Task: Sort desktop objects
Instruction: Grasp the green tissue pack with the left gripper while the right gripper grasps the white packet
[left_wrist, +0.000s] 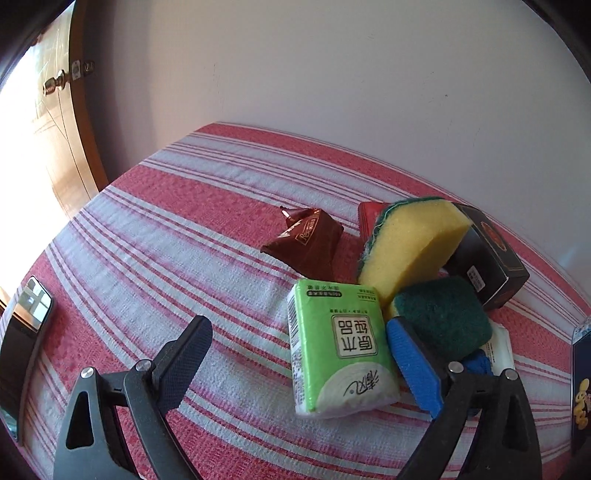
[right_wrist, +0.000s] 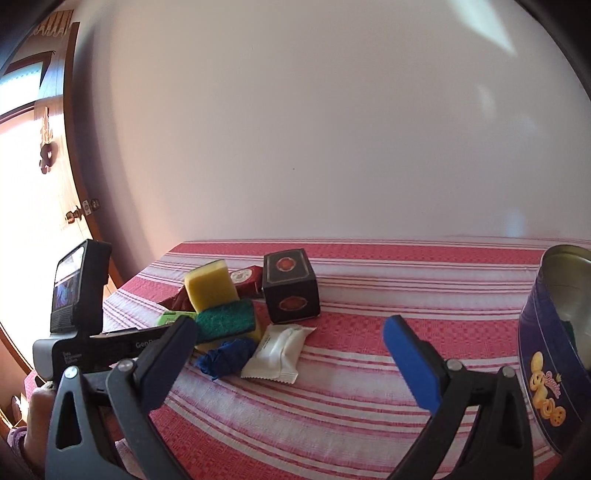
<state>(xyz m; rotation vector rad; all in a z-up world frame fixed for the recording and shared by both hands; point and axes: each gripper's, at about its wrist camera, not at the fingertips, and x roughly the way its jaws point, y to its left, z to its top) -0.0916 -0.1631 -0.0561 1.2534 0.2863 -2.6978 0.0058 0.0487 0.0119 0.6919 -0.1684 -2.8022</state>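
Clutter sits bunched at the middle of the striped bench (left_wrist: 155, 236). Left hand-held gripper (left_wrist: 299, 354) spread wide, holding nothing; green tissue pack (left_wrist: 338, 347) lies flat on the cloth in the gap between its jaws, nearer the blue pad at 3 o'clock, which looks touching or just beside the pack's edge. Pack's long axis runs roughly 12 to 6, along the fingers, so the jaws stand across its short width. Leaning yellow sponge (left_wrist: 410, 243) and green scourer (left_wrist: 443, 317) crowd in from 1 to 2 o'clock; brown wrapper (left_wrist: 306, 240) at 12.

Right hand-held gripper (right_wrist: 288, 350) also wide open and empty, hanging back from the pile; white sachet (right_wrist: 279, 350) and blue cloth wad (right_wrist: 225, 356) near 11 o'clock, black box (right_wrist: 291, 291) beyond them. Blue biscuit tin (right_wrist: 543, 369) at 3 o'clock, open, likely the sorting target.

Judgement: left is far nearer the tissue pack; closing there risks snagging the scourer
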